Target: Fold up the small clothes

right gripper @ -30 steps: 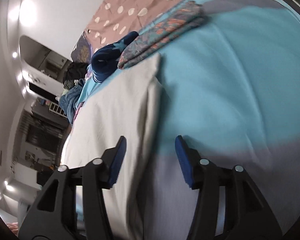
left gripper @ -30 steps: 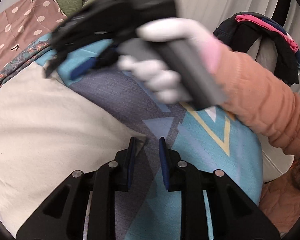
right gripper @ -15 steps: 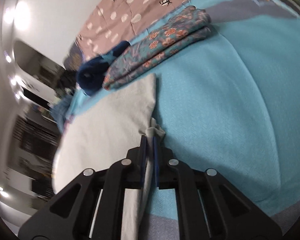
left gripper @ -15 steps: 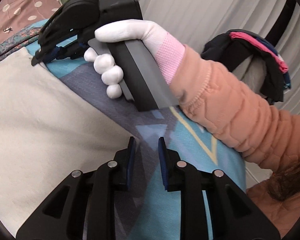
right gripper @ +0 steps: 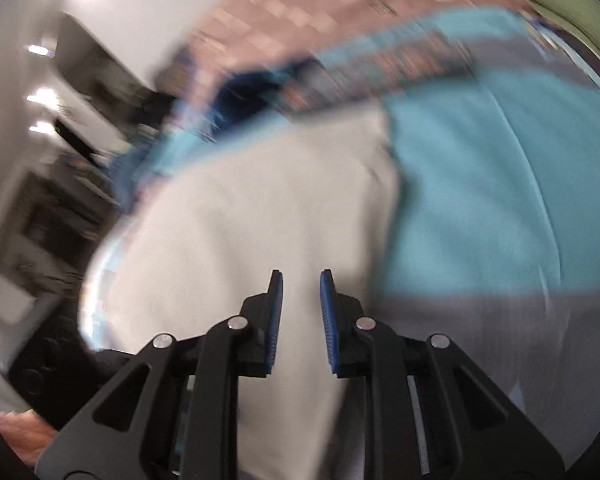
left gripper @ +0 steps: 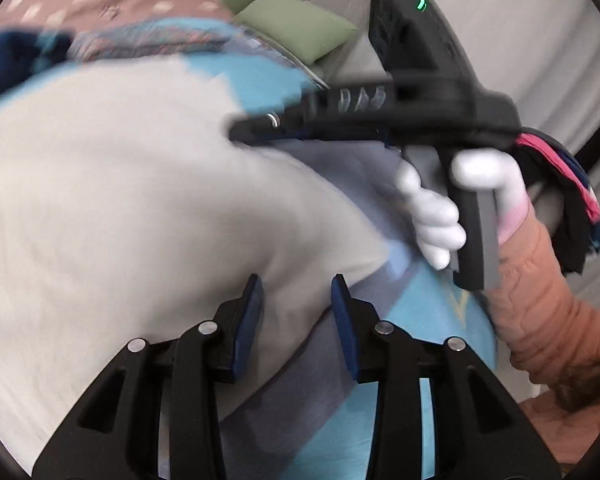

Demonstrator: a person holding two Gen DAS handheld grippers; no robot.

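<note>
A cream white garment (left gripper: 140, 200) lies spread on a blue and grey patterned bedspread (left gripper: 420, 320). My left gripper (left gripper: 298, 300) is open, its jaws apart over the garment's near right corner. The garment also shows in the right wrist view (right gripper: 260, 220). My right gripper (right gripper: 300, 296) is open there, with a gap between its blue pads, low over the garment. The right gripper also appears in the left wrist view (left gripper: 260, 128), held by a white-gloved hand above the garment's far right edge. Both views are blurred by motion.
A folded floral garment (left gripper: 152, 40) and a dark blue garment (left gripper: 12, 56) lie at the far edge. A green pillow (left gripper: 296, 28) sits behind them. Dark clothes with pink trim (left gripper: 572, 200) hang at the right. A pink dotted cover (right gripper: 320, 4) lies beyond.
My right gripper was shut on the garment's edge half a second ago and has opened. My left gripper's jaws have widened, and the garment's corner has been carried over so cloth now lies under both grippers.
</note>
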